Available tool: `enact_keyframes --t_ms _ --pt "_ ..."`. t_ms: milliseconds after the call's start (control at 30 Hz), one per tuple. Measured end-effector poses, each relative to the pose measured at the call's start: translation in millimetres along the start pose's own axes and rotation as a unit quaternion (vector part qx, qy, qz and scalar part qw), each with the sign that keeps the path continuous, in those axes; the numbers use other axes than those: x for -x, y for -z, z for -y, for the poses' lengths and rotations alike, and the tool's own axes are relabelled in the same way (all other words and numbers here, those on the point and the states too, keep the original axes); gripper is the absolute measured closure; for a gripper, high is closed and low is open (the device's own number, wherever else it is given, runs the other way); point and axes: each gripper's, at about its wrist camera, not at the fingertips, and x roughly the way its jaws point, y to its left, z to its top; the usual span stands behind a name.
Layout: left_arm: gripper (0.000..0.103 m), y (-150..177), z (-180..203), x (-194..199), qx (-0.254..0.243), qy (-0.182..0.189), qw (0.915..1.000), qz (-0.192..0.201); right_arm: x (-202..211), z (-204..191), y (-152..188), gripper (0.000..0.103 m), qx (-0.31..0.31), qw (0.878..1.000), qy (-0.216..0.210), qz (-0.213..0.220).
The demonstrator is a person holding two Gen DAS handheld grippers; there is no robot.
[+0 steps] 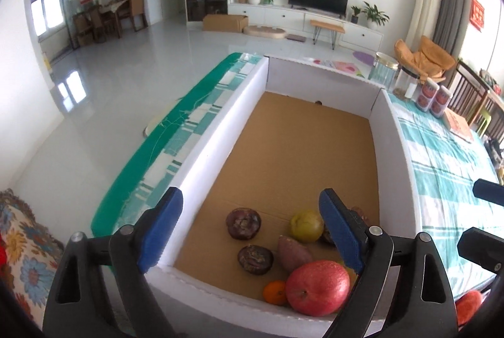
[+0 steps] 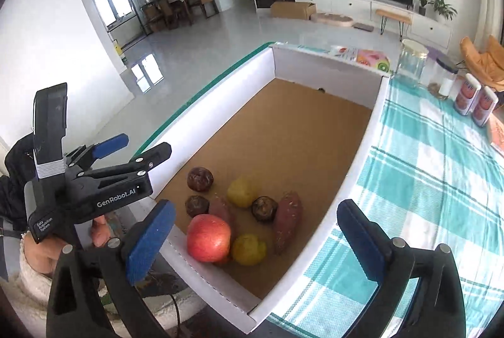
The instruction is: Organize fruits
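Both claws released, nothing between the jaws. Left gripper (image 1: pixel 252 230) straddles the box (image 1: pixel 220 117) left wall; fruits (image 2: pixel 239 218) clustered at the box's near end, below right gripper (image 2: pixel 256 238).

matt brown cardboard box (image 1: pixel 302 148) floor, woven checked tablecloth (image 2: pixel 441 180), glossy red apple (image 2: pixel 208 237).
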Motion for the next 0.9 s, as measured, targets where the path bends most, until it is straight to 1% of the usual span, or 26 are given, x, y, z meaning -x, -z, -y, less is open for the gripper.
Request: enact_keyframes --t_ms 33,67,133,167,233,300,400,433,500,567,700,900 --pt "0.013 2 -2 1 0.005 0.012 0.9999 -0.008 6 -2 2 0.001 0.000 1.000 0.009 0.003" --pt "0.013 4 -2 2 0.004 0.015 0.9997 -0.017 11 -5 4 0.001 -0.001 1.000 0.015 0.004" --pt "0.013 9 4 3 -0.010 -0.011 0.9995 -0.027 12 -8 7 0.001 -0.005 1.000 0.027 -0.001" --pt "0.013 12 7 5 -0.021 -0.029 0.9991 -0.023 12 -10 10 0.001 -0.005 0.999 0.032 -0.005" --pt "0.013 20 16 14 -0.039 -0.058 0.9975 -0.004 16 -14 15 0.001 0.000 0.999 0.040 -0.011" --pt "0.013 23 18 20 -0.045 -0.067 0.9967 0.009 16 -15 20 0.001 0.007 0.999 0.049 -0.013" --pt "0.013 24 16 27 -0.037 -0.060 0.9973 0.017 11 -15 24 0.001 0.003 0.998 0.059 -0.016" --pt "0.013 24 16 29 -0.038 -0.064 0.9970 0.022 11 -15 26 0.001 0.001 0.998 0.059 -0.015" --pt "0.013 24 17 32 -0.048 -0.083 0.9950 0.025 10 -15 28 0.001 -0.003 0.998 0.059 -0.014" --pt "0.013 24 18 31 -0.050 -0.111 0.9924 0.013 7 -17 28 0.001 -0.002 0.998 0.059 -0.016" --pt "0.013 24 18 29 -0.058 -0.110 0.9921 0.012 5 -21 29 0.001 0.004 0.998 0.067 -0.018" --pt "0.013 29 21 27 -0.063 -0.097 0.9933 0.007 2 -19 29 0.000 -0.001 0.997 0.069 -0.022"
